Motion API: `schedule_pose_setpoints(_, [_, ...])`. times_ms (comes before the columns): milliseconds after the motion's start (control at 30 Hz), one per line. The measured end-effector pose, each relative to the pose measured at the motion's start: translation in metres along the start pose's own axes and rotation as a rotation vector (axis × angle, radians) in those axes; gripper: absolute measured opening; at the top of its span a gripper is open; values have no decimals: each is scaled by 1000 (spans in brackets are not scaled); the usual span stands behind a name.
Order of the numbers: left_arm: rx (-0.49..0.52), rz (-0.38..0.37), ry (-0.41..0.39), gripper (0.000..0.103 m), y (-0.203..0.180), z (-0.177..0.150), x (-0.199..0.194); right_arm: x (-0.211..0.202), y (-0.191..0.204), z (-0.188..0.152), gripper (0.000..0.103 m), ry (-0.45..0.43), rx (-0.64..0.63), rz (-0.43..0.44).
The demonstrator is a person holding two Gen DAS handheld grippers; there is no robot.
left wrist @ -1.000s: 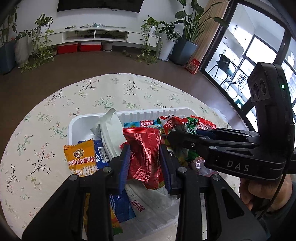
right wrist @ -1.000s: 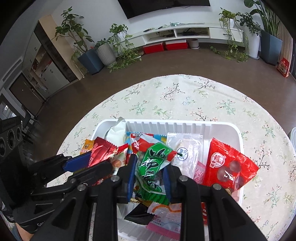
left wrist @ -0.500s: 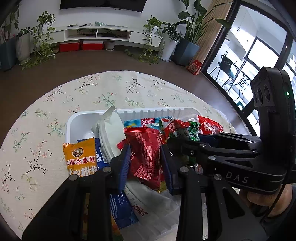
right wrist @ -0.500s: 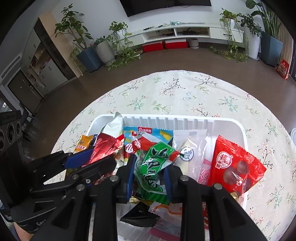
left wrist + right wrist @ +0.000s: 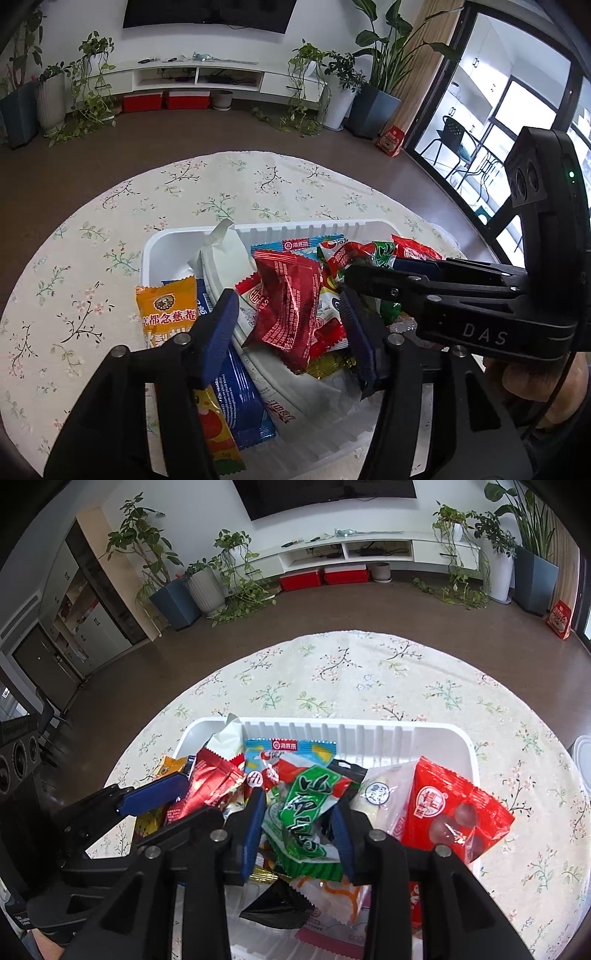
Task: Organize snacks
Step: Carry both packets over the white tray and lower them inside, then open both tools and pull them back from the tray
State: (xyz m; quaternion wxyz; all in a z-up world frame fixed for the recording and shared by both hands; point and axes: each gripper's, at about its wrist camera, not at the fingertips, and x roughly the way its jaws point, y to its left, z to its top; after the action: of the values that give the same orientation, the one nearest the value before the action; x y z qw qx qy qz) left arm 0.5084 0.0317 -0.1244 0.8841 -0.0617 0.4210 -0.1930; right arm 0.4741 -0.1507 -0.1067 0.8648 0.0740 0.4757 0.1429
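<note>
A white plastic bin [image 5: 295,229] [image 5: 369,731] on the round floral table holds several snack packets. My left gripper [image 5: 288,325] is open above the bin, its jaws wide on either side of a crumpled red foil packet [image 5: 288,295] that lies on the pile. My right gripper [image 5: 297,823] has its jaws spread, with a green packet [image 5: 306,812] between them over the pile. The right gripper shows in the left wrist view [image 5: 424,291]. An orange packet [image 5: 166,306] and a blue packet [image 5: 236,387] hang over the bin's left rim.
A red packet with round sweets [image 5: 450,812] leans on the bin's right side. A white pouch [image 5: 225,251] stands at the back left. A white dish edge [image 5: 583,760] sits at the table's right. Floral tablecloth [image 5: 351,672] lies beyond the bin.
My left gripper's jaws have spread apart and let go of the red foil packet. My right gripper's jaws have also widened around the green packet. Both grippers have drawn back from the bin.
</note>
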Motion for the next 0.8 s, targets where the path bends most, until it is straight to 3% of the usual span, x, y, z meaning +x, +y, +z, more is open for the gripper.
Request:
schedule_pose_setpoints(100, [-7,15,-5,72,2,-3,-3,-3,-2,1,43,-8,8,-6])
schedule_pose_setpoints(300, [-12,32,-4,73,3,-5,-5,-5,-2,-1,51,-12,2,-18])
schedule_pose_setpoints(433, [-26,31,-7,85,3,-10,-12,-13,-4,-1,58,-37,7,-32])
schedule_pose_setpoints(567, [-39,44,-28,87,0,-12,-23,-23,-6,-1,65,-62,17,-39])
schedule_pose_setpoints(667, [-29,64,-49,101,-4,-13,-35,-30,-7,-1,67,-82,24,-48])
schedule_pose_setpoints(800, [-18,94,-73,103,-11,-21,-53,-43,-9,-4,71,-107,38,-56])
